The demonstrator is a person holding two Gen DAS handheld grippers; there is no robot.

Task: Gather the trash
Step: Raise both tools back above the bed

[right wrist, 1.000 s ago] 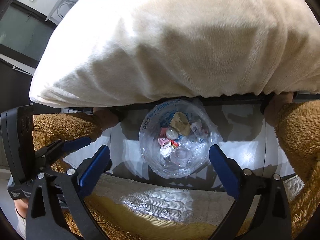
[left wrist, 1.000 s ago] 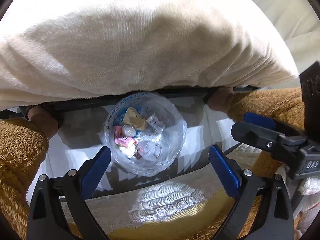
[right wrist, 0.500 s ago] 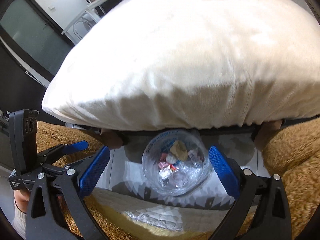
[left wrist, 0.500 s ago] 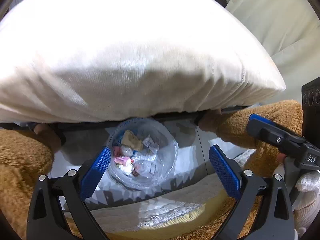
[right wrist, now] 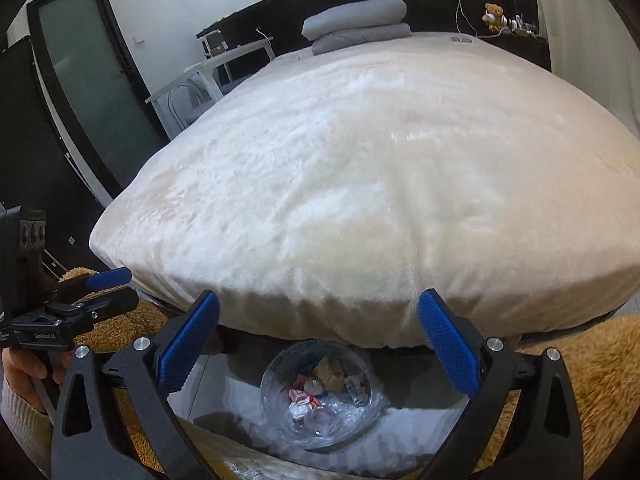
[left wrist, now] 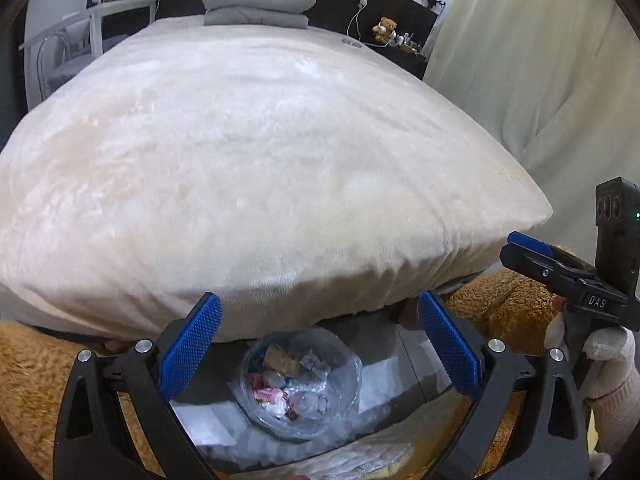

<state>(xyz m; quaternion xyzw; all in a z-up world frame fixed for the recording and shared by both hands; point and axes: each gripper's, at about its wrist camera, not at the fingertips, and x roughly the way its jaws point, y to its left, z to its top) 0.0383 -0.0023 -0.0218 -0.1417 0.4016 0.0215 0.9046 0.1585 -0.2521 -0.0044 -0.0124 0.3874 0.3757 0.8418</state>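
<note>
A bedroom is seen, with a bed (left wrist: 260, 160) covered in a cream plush blanket filling most of both views. Folded grey bedding (left wrist: 258, 6) is stacked at its far end, and a small teddy bear (left wrist: 385, 29) sits on a dark ledge beyond (a white cable hangs beside it). A dark frosted door (right wrist: 96, 92) and a white desk (right wrist: 224, 68) are seen at the left of the right wrist view. The overhanging bed edge partly hides a clear plastic bag (left wrist: 300, 388) set on the floor below it. In the bag are held crumpled wrappers (left wrist: 268, 392), pink, white and tan. The left gripper (left wrist: 318, 348) is held with fingers spread wide and nothing between them, the bag lying below and between them. The right gripper (right wrist: 318, 348) is likewise spread and empty above the bag (right wrist: 320, 400). Brown fuzzy fabric (right wrist: 592, 380) flanks both sides.
</note>
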